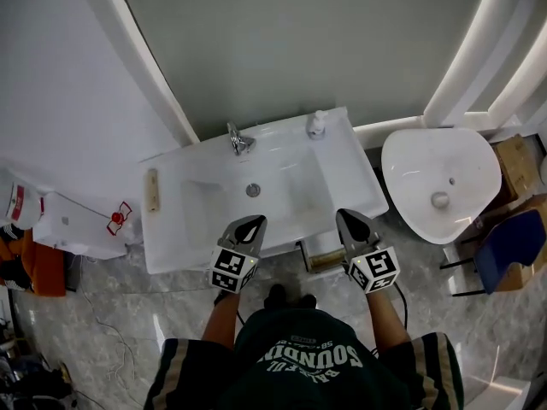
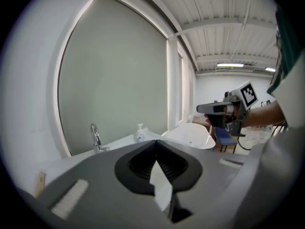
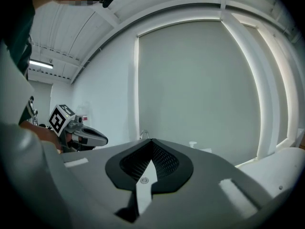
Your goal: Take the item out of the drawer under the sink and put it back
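Observation:
A white sink cabinet (image 1: pixel 171 246) stands against the wall, with a faucet (image 1: pixel 239 139) and a soap bottle (image 1: pixel 316 125) at its back. Below its front edge, toward the right, a drawer (image 1: pixel 320 259) shows slightly pulled out, with something brownish inside that is too small to make out. My left gripper (image 1: pixel 254 221) hovers over the sink's front rim and is shut with nothing in it. My right gripper (image 1: pixel 347 215) hangs level with it near the sink's right front corner, just above the drawer, also shut and empty. Each gripper view shows the other gripper held in the air: right gripper (image 2: pixel 205 109), left gripper (image 3: pixel 102 140).
A wooden-handled brush (image 1: pixel 152 190) lies on the sink's left ledge. A white toilet-like basin (image 1: pixel 440 182) stands to the right, with a blue chair (image 1: pixel 508 248) and cardboard boxes (image 1: pixel 517 165) beyond it. Bags and clutter (image 1: pixel 51 220) sit on the floor at left.

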`<state>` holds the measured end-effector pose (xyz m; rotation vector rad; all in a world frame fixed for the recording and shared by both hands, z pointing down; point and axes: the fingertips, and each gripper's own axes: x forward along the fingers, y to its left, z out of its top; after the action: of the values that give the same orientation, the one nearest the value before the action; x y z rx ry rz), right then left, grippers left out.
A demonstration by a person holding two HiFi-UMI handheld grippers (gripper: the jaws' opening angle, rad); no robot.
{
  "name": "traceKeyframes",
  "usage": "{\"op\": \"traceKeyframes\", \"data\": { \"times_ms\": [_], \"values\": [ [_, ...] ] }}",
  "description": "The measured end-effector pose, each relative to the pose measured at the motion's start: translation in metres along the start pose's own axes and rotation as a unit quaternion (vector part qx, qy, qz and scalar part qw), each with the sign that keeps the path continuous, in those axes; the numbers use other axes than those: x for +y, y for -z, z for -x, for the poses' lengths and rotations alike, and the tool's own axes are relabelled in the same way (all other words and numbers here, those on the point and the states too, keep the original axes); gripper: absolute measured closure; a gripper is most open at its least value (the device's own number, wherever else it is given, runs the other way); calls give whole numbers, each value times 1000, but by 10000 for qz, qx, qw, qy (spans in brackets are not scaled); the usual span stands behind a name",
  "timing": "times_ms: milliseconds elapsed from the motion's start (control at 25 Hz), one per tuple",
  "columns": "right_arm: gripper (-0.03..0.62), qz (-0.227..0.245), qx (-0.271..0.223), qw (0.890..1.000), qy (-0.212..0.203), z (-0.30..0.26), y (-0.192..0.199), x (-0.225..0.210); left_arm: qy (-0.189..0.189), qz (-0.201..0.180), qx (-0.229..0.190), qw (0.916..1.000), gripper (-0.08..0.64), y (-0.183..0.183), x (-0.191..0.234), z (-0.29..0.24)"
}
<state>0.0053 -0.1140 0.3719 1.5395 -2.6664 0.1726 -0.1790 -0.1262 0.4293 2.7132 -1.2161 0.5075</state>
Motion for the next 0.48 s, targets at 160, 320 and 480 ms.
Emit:
{"op": "traceKeyframes", "data": {
  "times_ms": [160, 320, 480],
  "values": [
    [592, 26, 36, 9999, -143, -7, 4, 12, -37, -78, -84, 9999, 511, -3, 6, 9],
    [592, 48, 108, 9997, -228, -8, 9, 18, 28, -55, -105, 9999, 511, -4, 4, 10],
    [592, 45, 98, 9996, -249, -10, 8, 21, 47, 3, -131, 9999, 511, -3, 3, 11]
  ]
}}
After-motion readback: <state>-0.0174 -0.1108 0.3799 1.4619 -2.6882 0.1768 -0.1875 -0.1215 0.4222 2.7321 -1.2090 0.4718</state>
